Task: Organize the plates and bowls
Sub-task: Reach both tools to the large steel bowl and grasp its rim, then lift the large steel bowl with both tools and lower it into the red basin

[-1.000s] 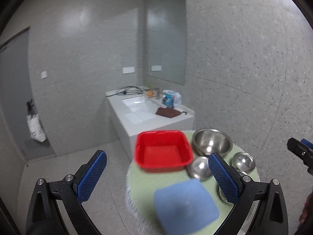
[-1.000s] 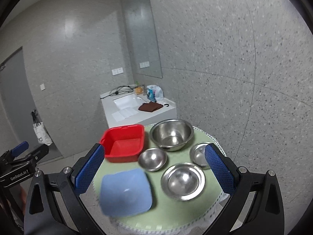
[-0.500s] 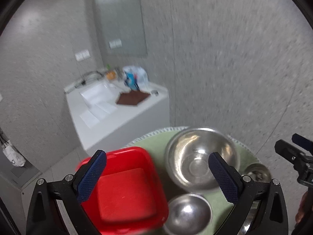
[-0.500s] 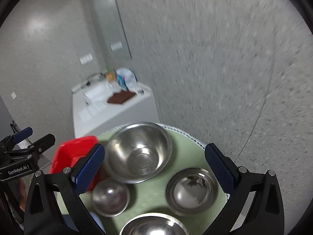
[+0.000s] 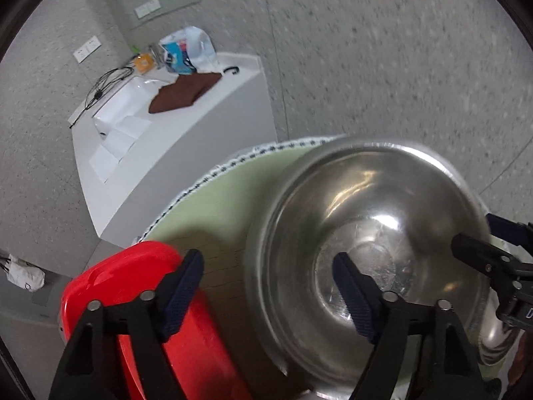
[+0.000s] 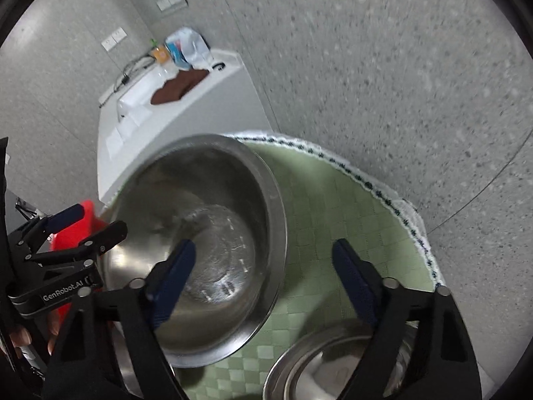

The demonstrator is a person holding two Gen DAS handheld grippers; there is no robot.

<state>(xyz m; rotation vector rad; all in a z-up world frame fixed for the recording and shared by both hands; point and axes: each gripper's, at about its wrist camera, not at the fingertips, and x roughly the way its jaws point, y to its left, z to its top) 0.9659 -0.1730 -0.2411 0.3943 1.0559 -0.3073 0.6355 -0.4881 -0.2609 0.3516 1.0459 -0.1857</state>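
Left wrist view
- My left gripper [image 5: 268,286]: wide, holding nothing; 1 finger hangs over the red tray [image 5: 110,286], the other over the inside of the large steel bowl [image 5: 373,233], so the near rim of the bowl sits between them.
- Large steel bowl: stands upright on the green cloth [image 5: 216,200] of the round counter, just beside the red tray; I cannot tell if the 2 touch.
- My right gripper [image 5: 489,250]: comes in at the right edge, over the far rim of the same bowl.
- Risk here: if I close on the thin, slick rim, I judge the steel may slide out of the pads, or the bowl may tip toward me as I lift.
- Risk here: the outer finger could catch the tray wall and drag the tray along.

Right wrist view
- My right gripper [image 6: 263,275]: wide, empty; the left finger is over the large steel bowl [image 6: 213,220], the right finger over bare green cloth [image 6: 333,206].
- Smaller steel bowl [image 6: 319,363]: low in the frame, near the large 1, apart from it.
- My left gripper [image 6: 90,220]: at the left rim of the large bowl, also spread.
- Red tray [image 6: 73,230]: only a sliver shows behind the left gripper.
- Risk here: 2 grippers on 1 bowl may pull unevenly and twist it loose.
- Risk here: the cloth may ruck and shift the smaller bowl.
- Risk here: the frames are blurred, so I judge my aim at the rim as uncertain.
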